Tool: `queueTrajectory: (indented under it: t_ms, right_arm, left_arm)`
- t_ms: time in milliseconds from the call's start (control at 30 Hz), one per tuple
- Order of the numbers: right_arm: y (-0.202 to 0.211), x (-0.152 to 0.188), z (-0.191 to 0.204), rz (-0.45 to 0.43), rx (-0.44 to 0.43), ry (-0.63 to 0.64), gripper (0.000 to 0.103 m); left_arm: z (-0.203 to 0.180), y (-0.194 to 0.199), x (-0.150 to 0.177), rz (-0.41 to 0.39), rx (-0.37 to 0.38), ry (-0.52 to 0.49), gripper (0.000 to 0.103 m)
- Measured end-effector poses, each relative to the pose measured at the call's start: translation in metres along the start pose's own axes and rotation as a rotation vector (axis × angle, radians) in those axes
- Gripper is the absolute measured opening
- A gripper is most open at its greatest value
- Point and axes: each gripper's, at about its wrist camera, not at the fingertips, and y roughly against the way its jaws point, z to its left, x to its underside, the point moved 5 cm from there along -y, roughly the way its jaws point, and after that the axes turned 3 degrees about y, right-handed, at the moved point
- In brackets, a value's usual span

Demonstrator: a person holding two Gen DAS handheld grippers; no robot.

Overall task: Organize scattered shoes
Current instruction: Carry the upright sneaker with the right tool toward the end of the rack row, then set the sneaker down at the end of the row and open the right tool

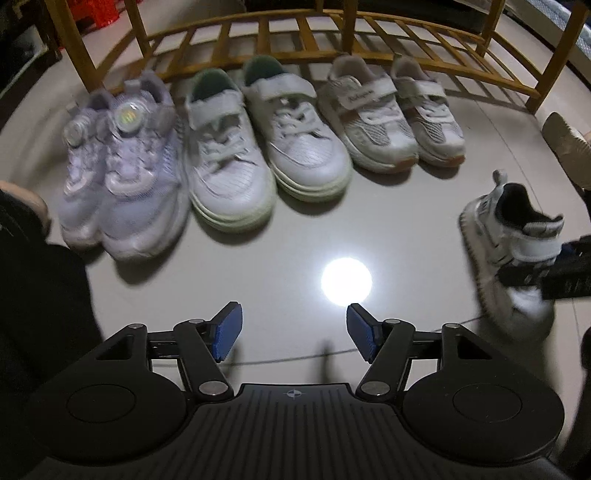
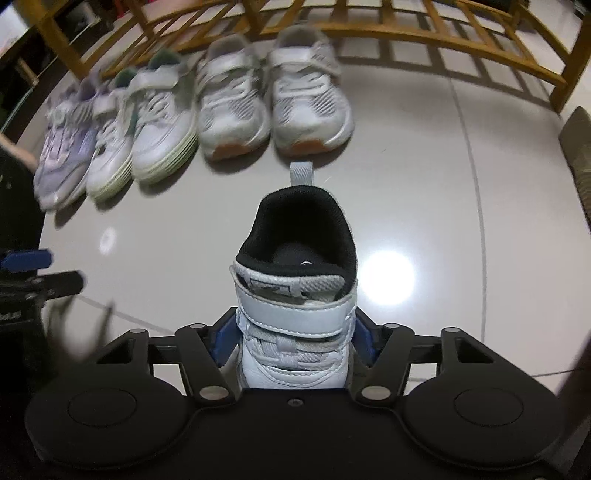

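We carry the black-lined white sneaker (image 2: pixel 295 302), pinched across its midfoot by our right gripper (image 2: pixel 295 341), toward the row of paired shoes (image 1: pixel 258 147) along the wooden rack (image 1: pixel 295 33). Heel leads, long axis toward the rack. Left gripper (image 1: pixel 294 332) spread, empty. Next, we judge: set it at the row's right end.

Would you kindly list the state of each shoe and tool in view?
Left tool: open, empty.
Right tool: shut on the black-lined shoe.
Purple pair: on floor, side by side.
Green-trimmed pair: on floor, side by side.
Grey mesh pair: on floor, side by side.
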Motion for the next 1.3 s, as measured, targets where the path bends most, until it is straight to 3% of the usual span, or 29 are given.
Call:
queueTrajectory:
  t_ms: [233, 700, 1033, 1300]
  right_arm:
    - [-0.003, -0.021, -0.029, -0.037, 0.035, -0.056, 0.065]
    - [-0.029, -0.11, -0.097, -0.116, 0.058, -0.13, 0.065]
    - [-0.046, -0.147, -0.094, -0.162, 0.01, -0.05, 0.065]
    - [-0.049, -0.158, -0.086, -0.181, 0.002, 0.002, 0.067]
  left_arm:
    - [0.005, -0.005, 0.005, -0.007, 0.059, 0.065, 0.07]
    - [-0.001, -0.037, 0.021, 0.057, 0.095, 0.069, 0.07]
    - [0.005, -0.051, 0.025, 0.087, 0.112, 0.107, 0.07]
    - [0.001, -0.051, 0.031, 0.093, 0.113, 0.102, 0.07]
